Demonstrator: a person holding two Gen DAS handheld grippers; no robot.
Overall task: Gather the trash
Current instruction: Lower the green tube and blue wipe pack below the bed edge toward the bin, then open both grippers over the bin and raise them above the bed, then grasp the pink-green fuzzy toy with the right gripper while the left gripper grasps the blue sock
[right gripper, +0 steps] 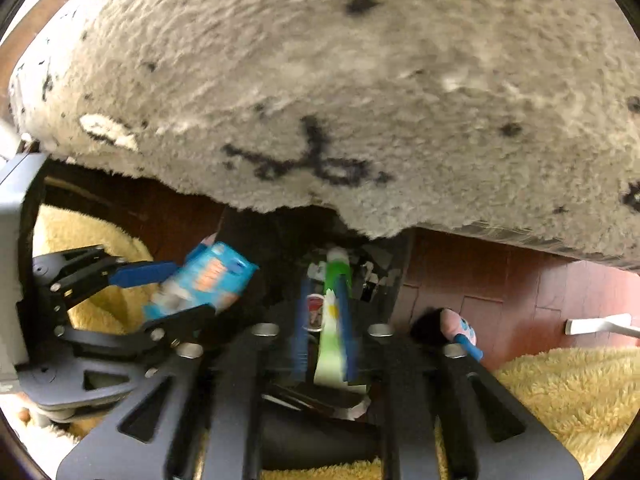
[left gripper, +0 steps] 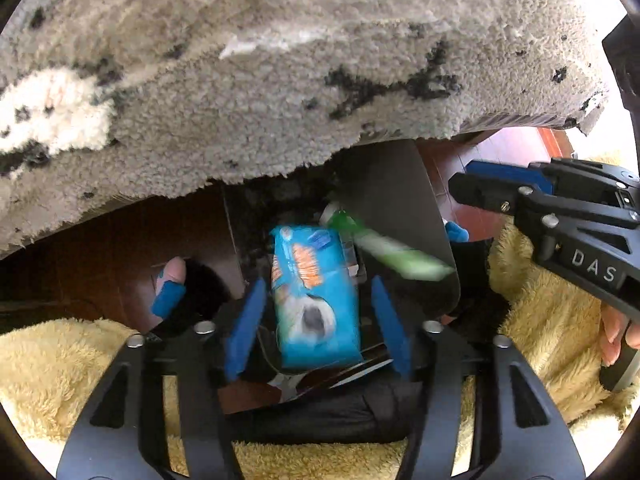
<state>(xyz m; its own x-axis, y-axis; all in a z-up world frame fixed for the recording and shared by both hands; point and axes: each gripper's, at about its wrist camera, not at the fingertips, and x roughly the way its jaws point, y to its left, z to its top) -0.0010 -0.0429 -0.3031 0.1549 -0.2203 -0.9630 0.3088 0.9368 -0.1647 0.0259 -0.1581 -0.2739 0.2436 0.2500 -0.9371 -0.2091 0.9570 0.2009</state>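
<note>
My left tongs [left gripper: 316, 316] are spread wide, blue pads either side of the blue wrapper [left gripper: 314, 292] with a gap showing in the left wrist view; from the right wrist view the pads look close against it, so contact I can't tell. Wrapper sits over the mouth of the black trash bag [left gripper: 404, 216], blurred. My right tongs [right gripper: 325, 320] are narrow, clamped on the green-and-white wrapper [right gripper: 331, 320], which runs lengthwise between the pads and pokes out toward the bag [right gripper: 280, 248]. In the left view that green wrapper [left gripper: 394, 250] lies just right of the blue one, across the bag's opening, with the right tongs' body [left gripper: 560, 216] further right. Other scraps inside the bag, too dark to name. Beyond the bag, a grey shaggy rug [left gripper: 280, 80] with black marks hangs over its far edge. Reddish wood floor [right gripper: 500, 280] beside the bag; yellow fluffy blanket [left gripper: 60, 364] on the near side.
</note>
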